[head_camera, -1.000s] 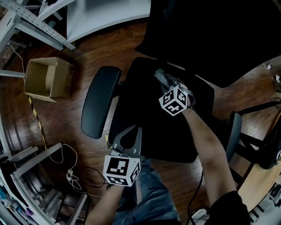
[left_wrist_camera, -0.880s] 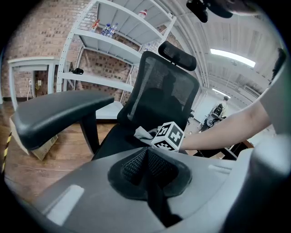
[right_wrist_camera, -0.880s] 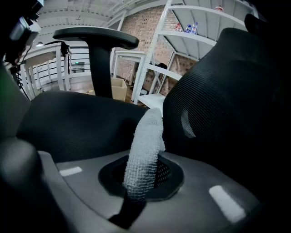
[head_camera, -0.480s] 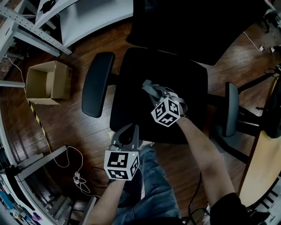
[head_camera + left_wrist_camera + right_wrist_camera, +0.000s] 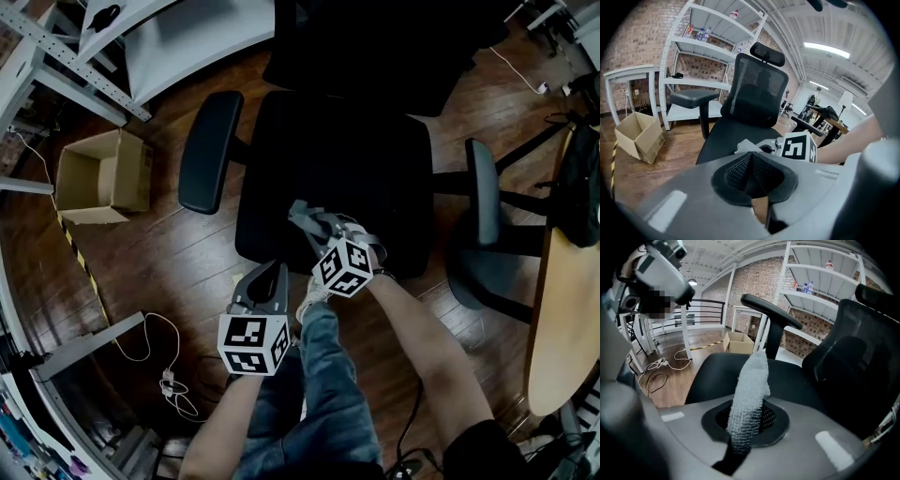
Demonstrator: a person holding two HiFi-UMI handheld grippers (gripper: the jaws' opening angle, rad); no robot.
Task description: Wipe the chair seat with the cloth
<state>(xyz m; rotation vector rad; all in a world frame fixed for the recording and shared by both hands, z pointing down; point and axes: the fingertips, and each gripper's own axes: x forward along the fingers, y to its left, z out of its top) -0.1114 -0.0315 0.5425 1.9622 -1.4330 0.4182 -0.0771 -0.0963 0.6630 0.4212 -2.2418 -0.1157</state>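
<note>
Right gripper [image 5: 305, 217]: jaws pinched on the cloth, low over the front part of the chair seat.
Cloth [image 5: 749, 390]: pale, waffle-textured strip, sticking out past the jaws above the seat.
Chair seat [image 5: 347, 159]: black, an armrest [image 5: 208, 150] on its left side.
Left gripper [image 5: 267, 278]: jaws pressed together with nothing between them, just off the seat's front edge.
Cardboard box [image 5: 98, 173]: open, on the wood floor, well apart from the chair.
</note>
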